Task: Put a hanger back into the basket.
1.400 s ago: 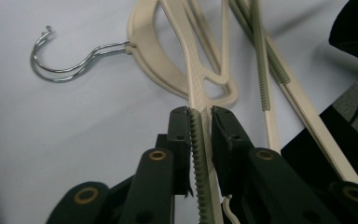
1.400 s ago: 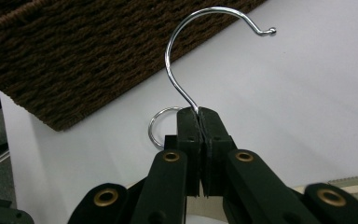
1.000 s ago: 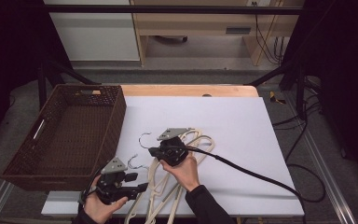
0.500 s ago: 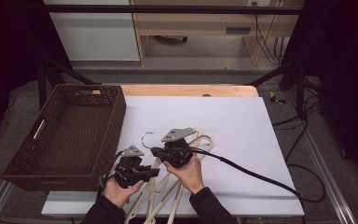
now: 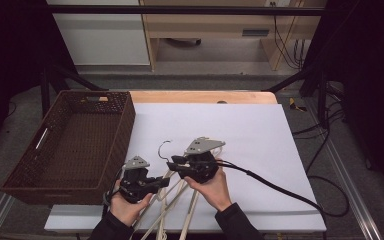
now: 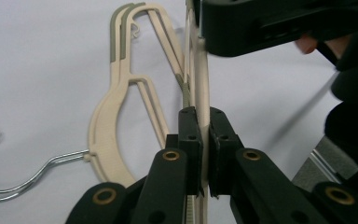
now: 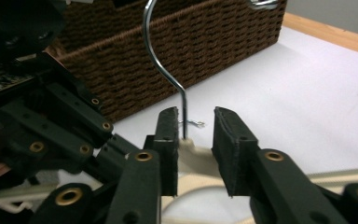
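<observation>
we see the left gripper (image 6: 204, 140) clamped on one arm of a cream plastic clothes hanger (image 6: 200, 84) that stands on edge between its pads. a second cream hanger with a metal hook (image 6: 107, 135) lies flat on the white table sheet (image 5: 260, 130) just beside it. the right gripper (image 7: 195, 149) has just been opening; its jaws stand apart around the held hanger's neck below the wire hook (image 7: 161, 56), with a gap on one side. the brown woven basket (image 5: 75, 140) sits near, at the left.

No text, label, brand, number or sign can be read anywhere in these pictures.
</observation>
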Demonstrator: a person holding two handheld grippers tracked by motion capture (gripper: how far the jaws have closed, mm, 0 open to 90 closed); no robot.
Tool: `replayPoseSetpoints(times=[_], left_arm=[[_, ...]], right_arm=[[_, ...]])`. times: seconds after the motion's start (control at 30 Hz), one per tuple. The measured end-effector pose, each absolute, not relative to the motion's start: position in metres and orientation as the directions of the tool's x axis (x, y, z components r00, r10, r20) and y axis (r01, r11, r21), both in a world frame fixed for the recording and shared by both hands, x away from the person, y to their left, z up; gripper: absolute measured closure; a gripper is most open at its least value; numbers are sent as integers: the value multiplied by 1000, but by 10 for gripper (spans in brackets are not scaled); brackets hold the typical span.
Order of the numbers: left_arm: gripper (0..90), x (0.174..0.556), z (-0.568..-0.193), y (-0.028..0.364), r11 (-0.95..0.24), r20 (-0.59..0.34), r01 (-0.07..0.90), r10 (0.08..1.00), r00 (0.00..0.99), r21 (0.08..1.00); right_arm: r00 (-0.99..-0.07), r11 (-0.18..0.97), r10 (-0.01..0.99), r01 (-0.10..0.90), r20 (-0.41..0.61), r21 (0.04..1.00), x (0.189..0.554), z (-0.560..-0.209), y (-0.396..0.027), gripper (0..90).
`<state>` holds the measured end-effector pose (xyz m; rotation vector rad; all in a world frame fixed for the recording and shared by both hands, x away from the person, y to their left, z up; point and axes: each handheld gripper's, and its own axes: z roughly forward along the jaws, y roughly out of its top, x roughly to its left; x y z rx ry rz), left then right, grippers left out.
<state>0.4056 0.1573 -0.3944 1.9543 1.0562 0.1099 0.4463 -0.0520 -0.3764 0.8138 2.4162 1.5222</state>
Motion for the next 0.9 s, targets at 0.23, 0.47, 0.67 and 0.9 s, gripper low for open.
replayPoseSetpoints(times=[0.23, 0.47, 0.67, 0.9], left_arm=[[859, 399, -383, 156, -248, -293, 608, 702, 649, 754], [859, 398, -363, 159, -277, -238, 552, 688, 685, 786], [859, 401, -341, 164, -317, -179, 500, 676, 715, 806], [859, 412, -313, 179, -331, -131, 436, 652, 747, 837]], right_arm=[[-827, 291, 549, 327, 122, 899, 430, -365, -96, 480], [-766, 200, 632, 306, 116, 931, 420, -366, -156, 207], [-730, 165, 672, 312, 125, 936, 416, -376, -187, 154], [-671, 144, 729, 344, 135, 928, 414, -391, -217, 126]])
